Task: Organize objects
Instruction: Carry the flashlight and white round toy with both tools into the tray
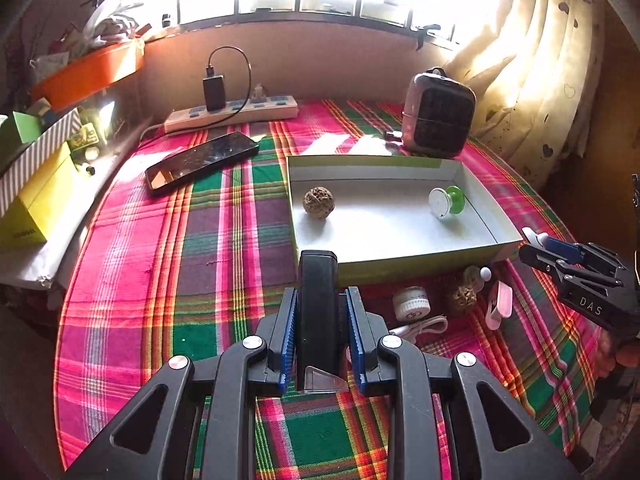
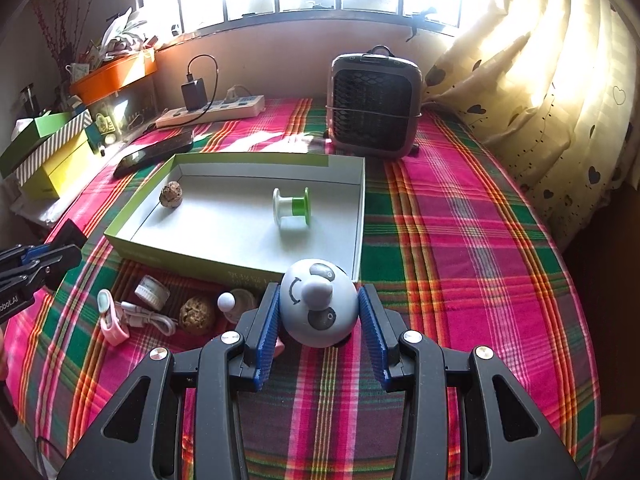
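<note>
My left gripper (image 1: 318, 320) is shut on a flat black object (image 1: 318, 296) that stands upright between the blue pads, just in front of the shallow white box (image 1: 400, 266). In the box lie a walnut (image 1: 318, 202) and a green-and-white spool (image 1: 446, 202). My right gripper (image 2: 318, 316) is shut on a round grey panda-face toy (image 2: 318, 304) near the box's front right corner (image 2: 356, 268). It also shows at the right edge of the left wrist view, as the right gripper (image 1: 560, 256). A small jar (image 2: 152, 292), a second walnut (image 2: 196, 314), a pink clip (image 2: 110, 316) and a white cable (image 2: 150, 318) lie before the box.
A phone (image 1: 202, 160) and a power strip (image 1: 232, 114) with a charger lie at the back left of the plaid cloth. A small fan heater (image 2: 374, 112) stands behind the box. Yellow and green boxes (image 1: 36, 196) stack at the left edge, a curtain (image 2: 540, 80) hangs right.
</note>
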Demonstrator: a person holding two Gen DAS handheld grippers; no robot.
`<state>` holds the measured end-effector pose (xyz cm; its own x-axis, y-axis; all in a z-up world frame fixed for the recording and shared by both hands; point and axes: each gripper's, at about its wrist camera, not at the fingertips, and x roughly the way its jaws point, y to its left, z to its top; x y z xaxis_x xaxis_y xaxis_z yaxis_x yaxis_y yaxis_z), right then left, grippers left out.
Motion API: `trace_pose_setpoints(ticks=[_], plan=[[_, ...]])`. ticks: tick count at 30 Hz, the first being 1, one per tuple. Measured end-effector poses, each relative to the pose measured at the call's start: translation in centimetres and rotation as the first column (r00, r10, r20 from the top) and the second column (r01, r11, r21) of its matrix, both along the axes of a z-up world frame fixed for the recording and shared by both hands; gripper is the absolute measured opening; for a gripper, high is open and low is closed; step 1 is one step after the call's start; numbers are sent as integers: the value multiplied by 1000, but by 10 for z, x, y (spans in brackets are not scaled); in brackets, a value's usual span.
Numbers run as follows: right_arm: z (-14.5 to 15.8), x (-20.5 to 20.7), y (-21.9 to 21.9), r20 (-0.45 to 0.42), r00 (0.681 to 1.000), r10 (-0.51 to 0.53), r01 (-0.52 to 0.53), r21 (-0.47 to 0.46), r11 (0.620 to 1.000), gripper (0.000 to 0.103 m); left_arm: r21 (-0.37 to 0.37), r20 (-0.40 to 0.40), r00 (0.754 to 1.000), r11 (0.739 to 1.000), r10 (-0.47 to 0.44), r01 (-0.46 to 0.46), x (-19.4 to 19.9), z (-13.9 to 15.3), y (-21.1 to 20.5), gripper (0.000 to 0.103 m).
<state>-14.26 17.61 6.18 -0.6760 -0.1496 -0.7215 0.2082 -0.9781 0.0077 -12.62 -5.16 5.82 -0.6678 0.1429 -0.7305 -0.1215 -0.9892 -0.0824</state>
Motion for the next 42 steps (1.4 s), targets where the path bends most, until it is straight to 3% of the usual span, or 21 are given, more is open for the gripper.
trace_pose_setpoints(ticks=[23,42], plan=[[14,-61,-7,-7,1000,28,-28,20,999,40,31,25,1000,999,-19,19,-51,-2,19,21],[-6,-112,-14,69,996,48,-49,14,999,40,26,52,997,998,-54,53,-99,-10,43,21]])
